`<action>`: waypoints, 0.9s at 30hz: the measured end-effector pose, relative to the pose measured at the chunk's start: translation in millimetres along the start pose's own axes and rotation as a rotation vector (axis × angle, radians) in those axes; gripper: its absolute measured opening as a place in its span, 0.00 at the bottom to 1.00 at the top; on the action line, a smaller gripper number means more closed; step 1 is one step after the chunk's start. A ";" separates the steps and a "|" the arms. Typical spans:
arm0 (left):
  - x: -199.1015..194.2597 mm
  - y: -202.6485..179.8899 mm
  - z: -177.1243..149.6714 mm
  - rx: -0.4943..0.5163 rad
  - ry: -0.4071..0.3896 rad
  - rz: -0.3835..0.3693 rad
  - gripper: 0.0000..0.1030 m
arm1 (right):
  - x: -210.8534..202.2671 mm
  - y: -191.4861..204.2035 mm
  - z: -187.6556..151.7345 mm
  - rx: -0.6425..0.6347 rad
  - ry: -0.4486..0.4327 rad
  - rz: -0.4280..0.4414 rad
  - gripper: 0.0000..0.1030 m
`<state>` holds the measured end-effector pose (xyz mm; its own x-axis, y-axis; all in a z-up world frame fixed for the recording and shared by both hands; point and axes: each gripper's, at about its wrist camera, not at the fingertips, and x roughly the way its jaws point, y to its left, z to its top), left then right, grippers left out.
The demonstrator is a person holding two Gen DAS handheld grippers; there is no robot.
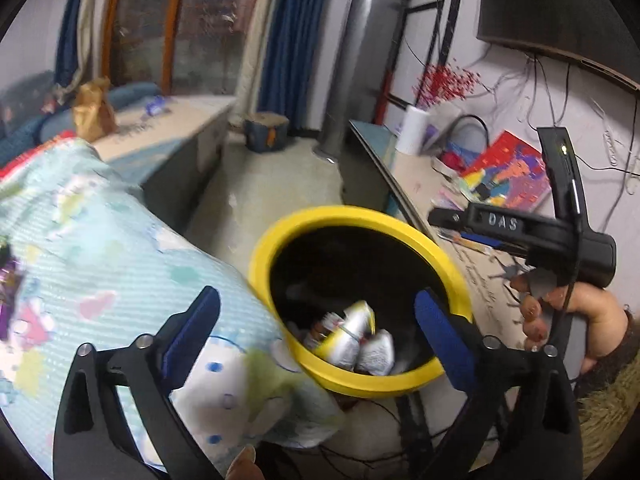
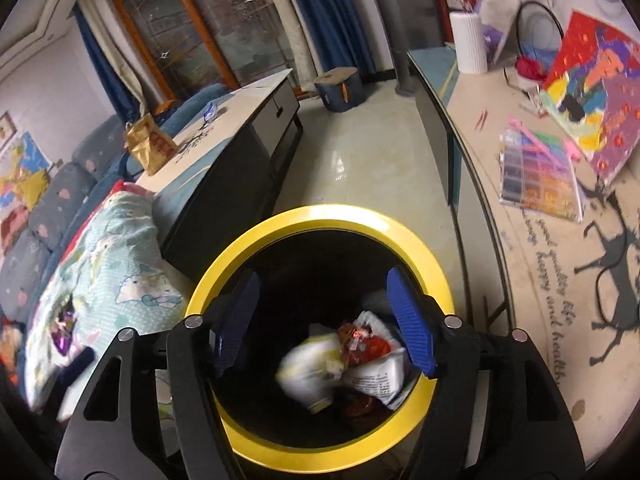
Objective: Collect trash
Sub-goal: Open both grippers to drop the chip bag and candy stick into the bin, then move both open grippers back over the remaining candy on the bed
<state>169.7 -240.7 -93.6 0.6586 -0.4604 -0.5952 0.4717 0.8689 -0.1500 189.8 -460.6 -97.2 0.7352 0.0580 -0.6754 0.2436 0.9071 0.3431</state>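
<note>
Trash (image 2: 352, 364) down in the bin (image 2: 320, 216), heaped at the bottom: silver and white wrappers, one red crinkled packet (image 2: 366, 344) on top, one pale wrapper (image 2: 310, 372) blurred. Bin black inside, yellow around the rim, standing on the pale floor (image 2: 352, 152) between the sofa side and the long table (image 2: 540, 280).

Left gripper (image 1: 316, 320) over the near rim, tilted downward, jaws spread as wide as can be, nothing between the blue pads (image 1: 444, 340); left pad over the quilt (image 1: 100, 264), right pad over the bin mouth. Empty.

Right gripper (image 2: 324, 320) straight above the bin mouth, pointing down into it, jaws parted about halfway, pads (image 2: 408, 320) clear of any wrapper. Nothing gripped; trash visible between the pads but well below them. Seen from the left wrist: black body of that gripper (image 1: 520, 232) marked DAS, held in a hand (image 1: 568, 312) at the right edge, above the table.

Elsewhere: patterned quilt draped on the sofa (image 2: 52, 208) just left of the bin, touching or nearly touching the rim in the left view; purple wrapper (image 2: 64, 328) lying on the quilt. Low cabinet (image 2: 240, 136) beyond, with a golden bag (image 2: 148, 144) on top. On the table, a white ribbed vase (image 2: 468, 40), a bright painting (image 2: 592, 92) and a colour chart (image 2: 536, 176). Blue curtains (image 2: 324, 8) and a glazed door (image 2: 192, 28) at the back.
</note>
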 end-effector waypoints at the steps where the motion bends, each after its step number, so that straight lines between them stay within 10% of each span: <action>1: -3.5 0.8 0.5 0.000 -0.010 0.009 0.94 | -0.4 4.0 -0.3 -0.018 -0.003 -0.005 0.58; 27: -102.9 63.6 14.1 -0.123 -0.206 0.214 0.94 | -58.5 117.4 -9.3 -0.294 -0.154 0.139 0.73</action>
<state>140.2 -140.6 -30.7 0.8459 -0.2811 -0.4532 0.2437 0.9597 -0.1403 169.5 -353.6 -23.4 0.8409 0.1460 -0.5211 -0.0415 0.9775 0.2070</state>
